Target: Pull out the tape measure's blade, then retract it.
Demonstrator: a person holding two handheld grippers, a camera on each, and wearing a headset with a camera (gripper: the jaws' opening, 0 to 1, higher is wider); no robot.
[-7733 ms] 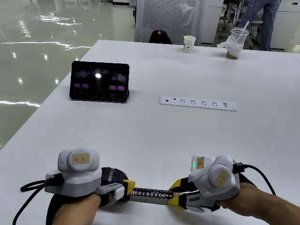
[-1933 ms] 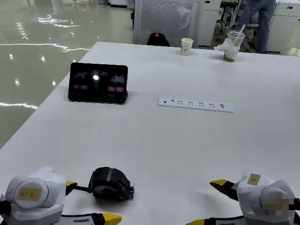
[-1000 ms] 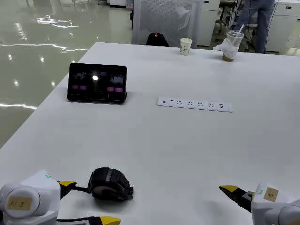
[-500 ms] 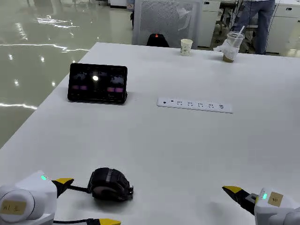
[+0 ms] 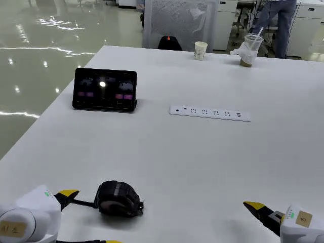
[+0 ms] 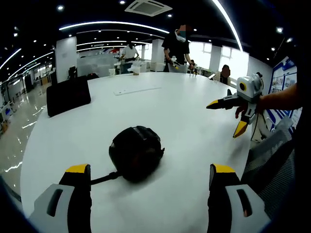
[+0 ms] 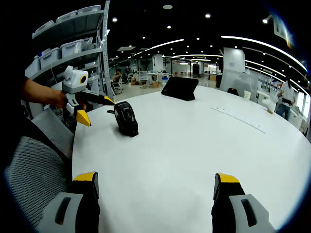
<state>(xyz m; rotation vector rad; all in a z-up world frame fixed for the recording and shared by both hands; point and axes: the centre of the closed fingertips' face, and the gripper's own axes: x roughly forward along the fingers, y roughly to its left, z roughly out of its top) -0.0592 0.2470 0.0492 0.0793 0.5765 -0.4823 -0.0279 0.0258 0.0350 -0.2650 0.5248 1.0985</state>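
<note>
Blade in, tape measure (image 5: 119,198) lies free. Left gripper (image 6: 149,170) & right gripper (image 7: 158,177) both wide, empty: clamp body squarely, pull straight.

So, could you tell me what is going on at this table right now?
A person holds tongs in each hand over a white table. The black tape measure lies on it with no blade drawn out. The left tongs are open and face it from close by. The right tongs are open too, well off to the side. Nothing is gripped.
</note>
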